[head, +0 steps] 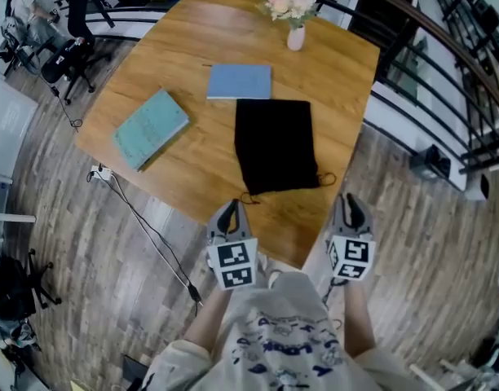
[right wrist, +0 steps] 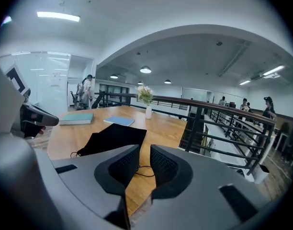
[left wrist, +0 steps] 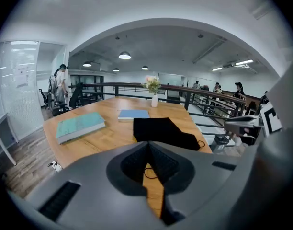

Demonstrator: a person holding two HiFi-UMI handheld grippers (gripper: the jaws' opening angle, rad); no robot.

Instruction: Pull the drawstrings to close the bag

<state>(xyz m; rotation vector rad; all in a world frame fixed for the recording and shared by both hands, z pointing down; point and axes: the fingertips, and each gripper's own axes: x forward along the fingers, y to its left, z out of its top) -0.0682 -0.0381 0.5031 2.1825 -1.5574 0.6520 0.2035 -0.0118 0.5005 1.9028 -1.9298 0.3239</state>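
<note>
**Both cords sit just ahead of the tips, one per gripper**

- The bag (head: 274,145) lies flat on the table (head: 192,47). Its long axis runs straight away from the person, and the mouth end faces the near edge.
- The left drawstring (head: 248,197) loops out at the near-left corner, right in front of the left gripper (head: 231,208). In the left gripper view the pads are pressed together with nothing clamped. The loop (left wrist: 149,173) lies on the wood just past them.
- The right drawstring (head: 327,179) loops out at the near-right corner. It is ahead of the right gripper (head: 350,204) and slightly inboard.
- In the right gripper view the jaws stand a narrow slit apart and hold nothing. The cord (right wrist: 144,172) shows on the table beyond the gap.
- Each gripper is nearer its own-side cord, so no crossover is needed.
- My read: neither cord is grasped yet. The left has to open before it can take its loop. The right needs a short reach forward and a touch inward.
- The pull direction should be outward along the mouth edge, across the bag's long axis. Pulling back toward the person would likely just drag the whole bag off the edge.
- Risk: the cords are thin and lie flat on the wood, so the pads could close on air.
</note>
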